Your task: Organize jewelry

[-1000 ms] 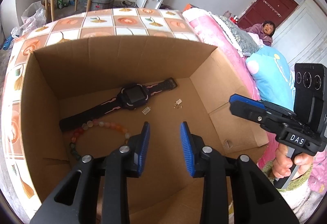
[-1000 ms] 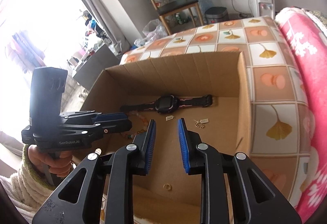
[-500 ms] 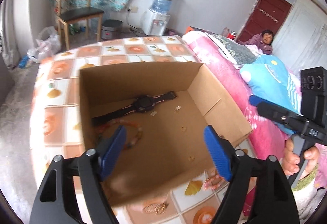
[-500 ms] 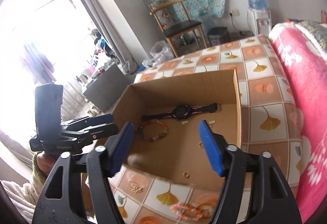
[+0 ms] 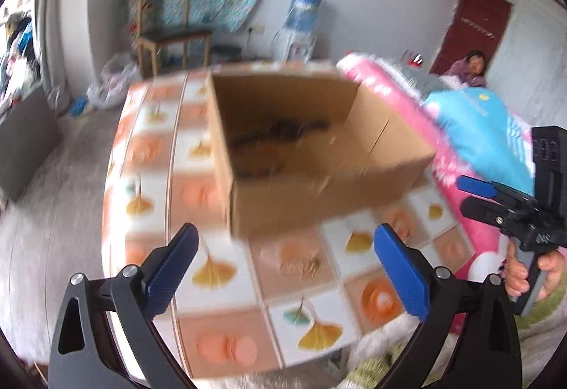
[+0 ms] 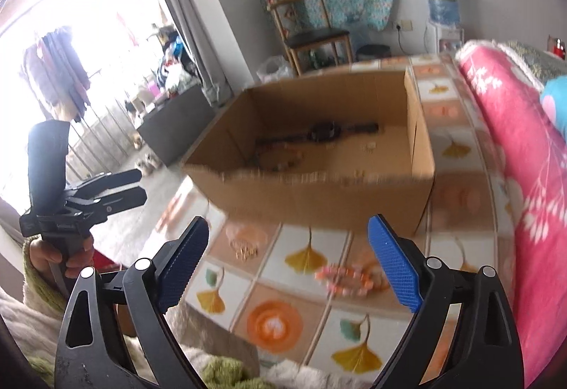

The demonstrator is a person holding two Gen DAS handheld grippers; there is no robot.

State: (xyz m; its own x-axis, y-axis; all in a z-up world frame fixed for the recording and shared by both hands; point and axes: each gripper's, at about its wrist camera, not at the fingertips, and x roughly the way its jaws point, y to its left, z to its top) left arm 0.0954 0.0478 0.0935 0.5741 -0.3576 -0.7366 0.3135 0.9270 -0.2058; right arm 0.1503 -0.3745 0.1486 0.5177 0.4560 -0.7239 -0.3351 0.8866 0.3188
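An open cardboard box (image 5: 312,204) stands on the tiled tabletop (image 5: 212,304). Inside it lie a black watch (image 6: 322,133) and a bead bracelet (image 6: 280,158), both blurred. In front of the box, a pink bead bracelet (image 6: 347,279) and a small gold piece (image 6: 244,249) rest on the table. The gold piece (image 5: 304,265) also shows in the left wrist view. My left gripper (image 5: 283,236) hangs over the table short of the box, jaws opening wide, nothing between them. My right gripper (image 6: 288,224) is likewise back from the box, jaws opening, empty.
A pink blanket (image 6: 514,148) and a blue pillow (image 5: 478,130) lie along the table's right side. The table drops to the floor on the left (image 5: 106,211). A chair (image 6: 312,34), a water dispenser (image 5: 301,23) and a person (image 5: 471,64) are at the back.
Both grippers have pulled back out of the box toward the table's near edge. Their jaws went from nearly shut to wide apart. The tabletop in front of the box has come into view.
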